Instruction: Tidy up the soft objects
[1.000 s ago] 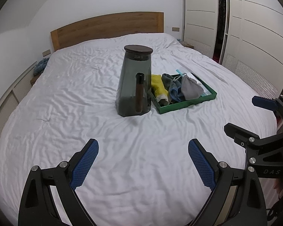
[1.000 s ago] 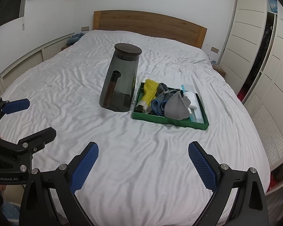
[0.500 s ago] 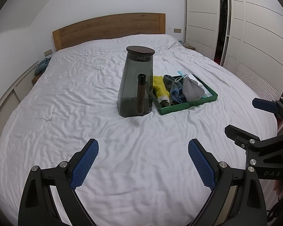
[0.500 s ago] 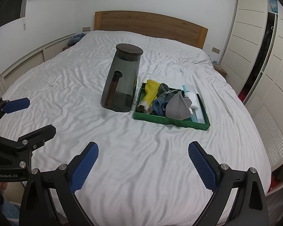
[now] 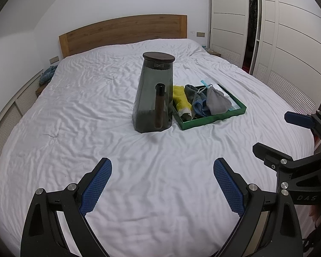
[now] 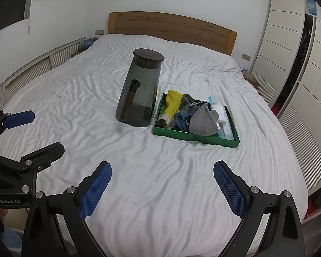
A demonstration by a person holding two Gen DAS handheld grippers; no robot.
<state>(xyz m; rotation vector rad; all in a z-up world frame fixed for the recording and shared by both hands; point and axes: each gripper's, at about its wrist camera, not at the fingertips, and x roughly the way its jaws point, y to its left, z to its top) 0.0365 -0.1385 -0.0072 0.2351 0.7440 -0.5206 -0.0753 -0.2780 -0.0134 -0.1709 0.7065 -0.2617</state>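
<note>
A green tray lies in the middle of the white bed. In it are a yellow cloth, a blue-grey cloth, a grey face mask and pale packets. A tall smoky-grey jar with a dark lid stands just left of the tray. My left gripper hangs open over the near sheet, well short of the jar. My right gripper is open too, with nothing between its fingers.
The wooden headboard closes the far end. White wardrobe doors run along the right side, and a low slatted panel along the left. A blue bundle sits on the ledge by the bed's far left corner.
Both cameras have drifted slightly, so the jar and tray sit a little higher and nearer in view. Neither gripper's opening has changed.
</note>
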